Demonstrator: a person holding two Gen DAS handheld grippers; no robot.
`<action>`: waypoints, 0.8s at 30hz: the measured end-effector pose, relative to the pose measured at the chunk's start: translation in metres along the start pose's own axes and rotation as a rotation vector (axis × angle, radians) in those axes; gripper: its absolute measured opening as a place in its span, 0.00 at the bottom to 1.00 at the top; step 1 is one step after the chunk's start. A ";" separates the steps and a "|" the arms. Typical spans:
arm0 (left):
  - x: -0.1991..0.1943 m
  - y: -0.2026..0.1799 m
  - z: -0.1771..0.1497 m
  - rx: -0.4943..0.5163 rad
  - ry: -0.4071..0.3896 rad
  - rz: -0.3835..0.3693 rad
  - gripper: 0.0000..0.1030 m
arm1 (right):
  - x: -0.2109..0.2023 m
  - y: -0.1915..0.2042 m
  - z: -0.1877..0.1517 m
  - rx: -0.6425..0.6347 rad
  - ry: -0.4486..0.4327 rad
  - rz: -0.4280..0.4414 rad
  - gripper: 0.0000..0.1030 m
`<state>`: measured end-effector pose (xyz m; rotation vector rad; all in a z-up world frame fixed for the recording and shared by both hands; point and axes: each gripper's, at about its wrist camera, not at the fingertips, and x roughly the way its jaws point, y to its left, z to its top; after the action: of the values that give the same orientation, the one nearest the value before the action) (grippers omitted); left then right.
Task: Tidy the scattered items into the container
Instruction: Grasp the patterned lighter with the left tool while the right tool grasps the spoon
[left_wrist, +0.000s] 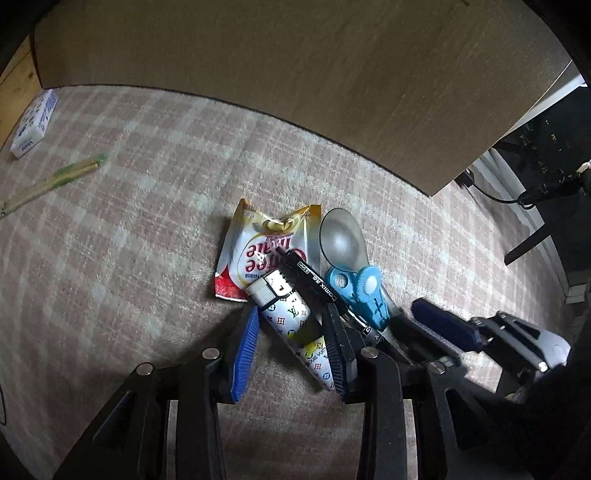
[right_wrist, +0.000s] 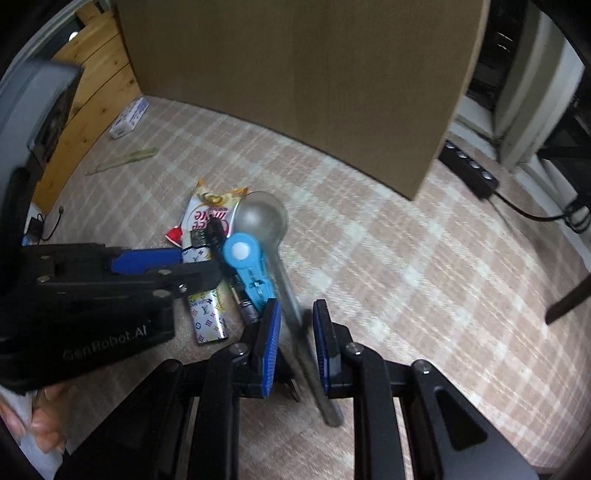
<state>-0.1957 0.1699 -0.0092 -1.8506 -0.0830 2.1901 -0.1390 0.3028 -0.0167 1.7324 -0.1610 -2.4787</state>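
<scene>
Blue-padded left claw (left_wrist: 291, 350) spread, straddling patterned lighter (left_wrist: 291, 325) | right claw (right_wrist: 295, 347) spread, flanking steel spoon (right_wrist: 266, 221) handle | sachet (left_wrist: 258, 254), pen (left_wrist: 317, 291), blue clip (left_wrist: 365, 291) lying piled on carpet (left_wrist: 129, 240) | chopsticks (left_wrist: 55, 181), tissue pack (left_wrist: 33, 125) lying well apart | cardboard container (left_wrist: 295, 74) standing behind | seemingly nothing tidied yet

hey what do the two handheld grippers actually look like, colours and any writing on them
Both are black angular frames with silver pins and ribbed blue finger pads. The left gripper carries grey "GenRobot.AI" lettering on its body; the right gripper matches. A bare hand shows at the corner.
</scene>
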 end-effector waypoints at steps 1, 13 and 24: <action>0.000 -0.001 0.000 0.008 -0.005 0.005 0.31 | 0.001 0.002 0.000 -0.010 -0.007 -0.013 0.18; -0.004 -0.002 -0.018 0.106 -0.045 0.044 0.31 | 0.004 -0.008 0.001 -0.058 -0.030 -0.037 0.14; -0.009 0.000 -0.040 0.102 -0.072 0.019 0.20 | -0.003 -0.004 -0.006 -0.041 -0.047 -0.122 0.08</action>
<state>-0.1557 0.1624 -0.0080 -1.7250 0.0311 2.2302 -0.1327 0.3076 -0.0166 1.7172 -0.0082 -2.5896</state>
